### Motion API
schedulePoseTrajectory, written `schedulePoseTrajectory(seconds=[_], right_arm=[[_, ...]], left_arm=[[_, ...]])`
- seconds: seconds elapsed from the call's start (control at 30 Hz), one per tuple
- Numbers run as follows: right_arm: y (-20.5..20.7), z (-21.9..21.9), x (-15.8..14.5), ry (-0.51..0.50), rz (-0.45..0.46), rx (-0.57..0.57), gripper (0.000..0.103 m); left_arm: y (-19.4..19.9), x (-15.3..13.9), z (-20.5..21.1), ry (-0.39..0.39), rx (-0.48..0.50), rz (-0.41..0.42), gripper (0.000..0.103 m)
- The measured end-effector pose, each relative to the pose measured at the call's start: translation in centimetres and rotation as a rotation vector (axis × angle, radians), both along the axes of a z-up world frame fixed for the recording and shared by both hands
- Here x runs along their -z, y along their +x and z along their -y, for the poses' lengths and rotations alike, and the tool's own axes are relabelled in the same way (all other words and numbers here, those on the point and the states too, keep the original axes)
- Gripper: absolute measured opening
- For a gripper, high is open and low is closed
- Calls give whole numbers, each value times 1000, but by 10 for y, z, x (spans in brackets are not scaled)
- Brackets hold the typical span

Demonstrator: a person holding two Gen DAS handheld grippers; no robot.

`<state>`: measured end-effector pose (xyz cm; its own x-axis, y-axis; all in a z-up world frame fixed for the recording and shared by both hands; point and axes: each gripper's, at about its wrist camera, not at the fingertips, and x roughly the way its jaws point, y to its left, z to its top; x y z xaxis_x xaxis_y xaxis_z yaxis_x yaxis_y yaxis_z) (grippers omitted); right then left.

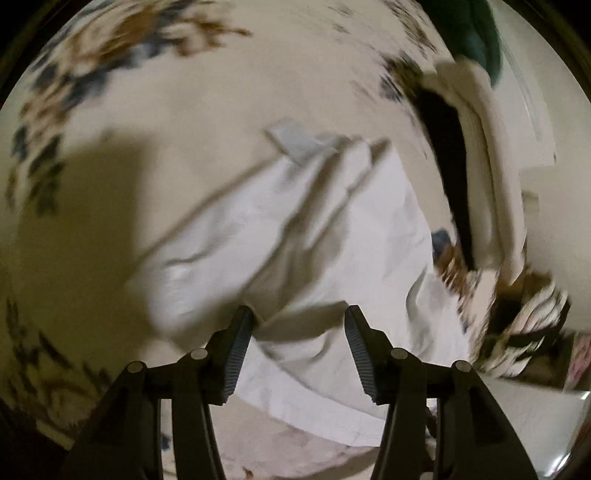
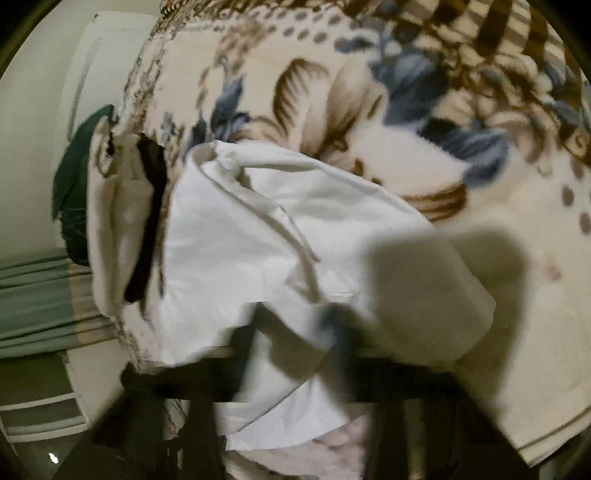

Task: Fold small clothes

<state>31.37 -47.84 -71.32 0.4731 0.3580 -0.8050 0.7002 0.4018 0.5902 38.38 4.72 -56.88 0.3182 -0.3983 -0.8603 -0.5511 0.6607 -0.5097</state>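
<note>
A small white garment [image 1: 295, 229] lies crumpled on a cream blanket with a blue and brown flower print [image 1: 207, 92]. My left gripper [image 1: 299, 317] is open just above the garment's near edge, with cloth below and between its fingers. In the right wrist view the same white garment [image 2: 266, 236] fills the middle, over the blanket [image 2: 406, 110]. My right gripper [image 2: 295, 325] is blurred and largely covered by the cloth, so I cannot tell how its jaws stand.
A stack of folded cream and black clothes [image 1: 476, 155] lies at the right of the blanket, with a dark green cloth [image 1: 476, 33] beyond it. The same stack [image 2: 125, 221] and green cloth [image 2: 74, 192] show at the left in the right wrist view.
</note>
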Motion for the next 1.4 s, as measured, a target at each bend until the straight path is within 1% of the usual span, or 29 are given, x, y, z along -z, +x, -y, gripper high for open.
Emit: schedulePoseTrajectory(seconds=[0.03, 0.07, 0.1, 0.13, 0.2, 0.27, 0.33, 0.37, 0.4, 0.47, 0.5, 0.53, 0.57, 0.6, 0.67, 0.7, 0.73, 0.77, 0.8, 0.83, 0.97, 1.03, 1.1, 1.2, 1.27, 1.3, 1.33, 1.37, 1.4], right_arm=[[-1, -1, -3, -10, 9, -3, 9], [-5, -3, -10, -37, 12, -14, 8], [-7, -4, -14, -50, 12, -20, 8], [-11, -5, -20, -57, 13, -23, 7], [-22, -9, -31, -59, 9, -27, 7], [-29, -11, -37, -77, -2, -48, 7], [-34, -14, -34, -85, -30, -65, 7], [-37, -12, -30, -88, -37, -70, 7], [-37, -12, -24, -91, -52, -72, 8], [-36, -9, -16, -61, -53, -75, 9], [-36, -6, -14, -36, -50, -58, 14], [-36, -4, -12, -5, -35, -44, 25], [-35, -3, -12, 16, -18, -41, 35], [-34, -3, -13, 22, -5, -42, 51], [-30, -3, -10, 35, 5, -48, 52], [-28, -3, -7, 40, -7, -51, 52], [-26, -4, -4, 45, -12, -47, 52], [-25, -4, -1, 47, -13, -33, 50], [-25, -4, 0, 39, -13, -16, 27], [-26, -4, -1, 22, -24, -11, 8], [-30, -10, -22, -33, 2, -36, 8], [-34, -11, -27, -43, -8, -44, 8], [-36, -12, -25, -51, -26, -61, 8], [-34, -9, -12, -51, -74, -77, 8], [-33, -4, -4, -29, -115, -86, 11], [-31, -1, -7, -44, -132, -89, 22], [-32, 1, -13, -64, -140, -88, 35], [-32, 3, -24, -102, -126, -85, 39], [-31, 6, -34, -131, -106, -84, 44]], left_arm=[[3, 1, 4, 29, 21, 5, 43], [5, 0, 8, 53, 40, 23, 36], [6, -2, 10, 80, 70, 37, 17], [7, -3, 10, 92, 88, 38, 14], [3, -9, 3, 94, 96, 54, 12], [1, -15, -5, 116, 109, 62, 12], [-1, -14, -14, 121, 95, 50, 12], [-2, -10, -18, 102, 83, 44, 12], [-3, -6, -24, 38, 60, 49, 13], [-6, -1, -28, -42, 25, 60, 17], [-7, 0, -29, -93, 10, 76, 32], [-6, -2, -25, -104, 9, 91, 51], [-7, -5, -23, -109, 9, 115, 57], [-7, -6, -20, -111, 13, 134, 61], [-3, -2, -11, -93, 44, 116, 61], [1, 4, -5, -89, 58, 97, 61], [4, 11, 1, -50, 73, 59, 58], [5, 13, 3, -19, 81, 46, 55], [6, 12, 7, 13, 83, 54, 33], [6, 9, 9, 41, 91, 55, 9], [-1, -22, 5, 122, 128, 124, 6], [-5, -26, -4, 142, 116, 118, 6], [-4, -19, -14, 152, 103, 88, 6], [-11, 3, -28, 115, 77, 26, 6], [-13, 4, -27, 95, 76, 7, 7], [-13, -1, -24, 106, 87, 9, 8], [-11, -7, -22, 116, 106, 15, 12], [-9, -16, -18, 128, 127, 29, 17], [-5, -26, -14, 149, 147, 48, 29]])
